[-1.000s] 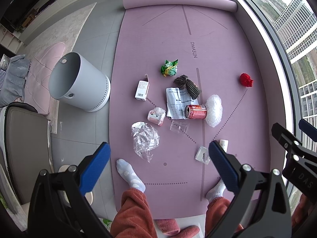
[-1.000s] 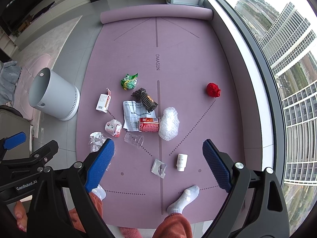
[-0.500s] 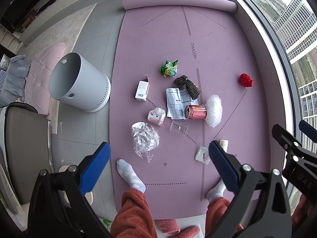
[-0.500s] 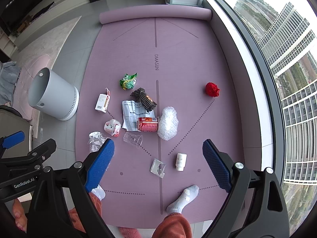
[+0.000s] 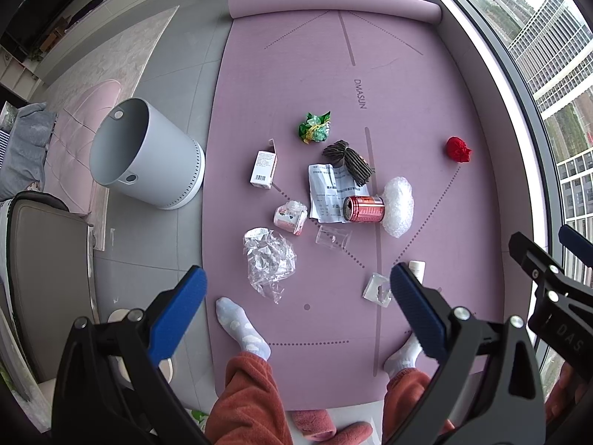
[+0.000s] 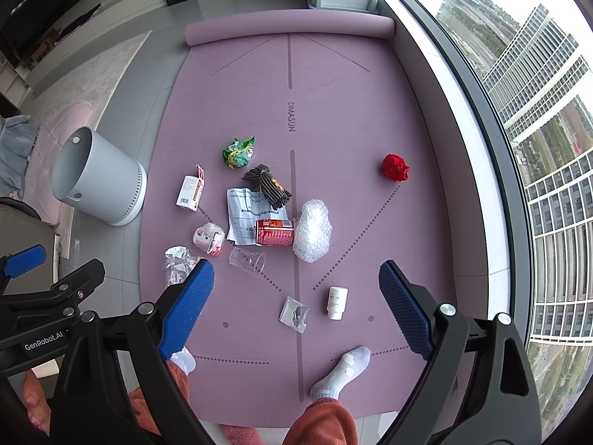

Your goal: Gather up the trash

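Trash lies scattered on a pink mat (image 5: 370, 74): a red can (image 5: 365, 208), a printed paper sheet (image 5: 328, 189), bubble wrap (image 5: 398, 205), a green wrapper (image 5: 314, 127), a small white box (image 5: 264, 166), crumpled clear plastic (image 5: 270, 259), a clear cup (image 5: 333, 238), a red ball (image 5: 458, 150) and a white bottle (image 6: 337, 302). A grey bin (image 5: 142, 155) stands left of the mat. My left gripper (image 5: 296, 307) and right gripper (image 6: 296, 296) are both open, empty and held high above the mat.
The person's socked feet (image 6: 343, 369) stand on the mat's near end. A rolled mat end (image 6: 289, 26) lies at the far side. A window wall (image 6: 519, 148) runs along the right. A chair (image 5: 40, 278) is at the left.
The right wrist view has drifted slightly; both grippers stay open and high. Nothing on the mat has moved.
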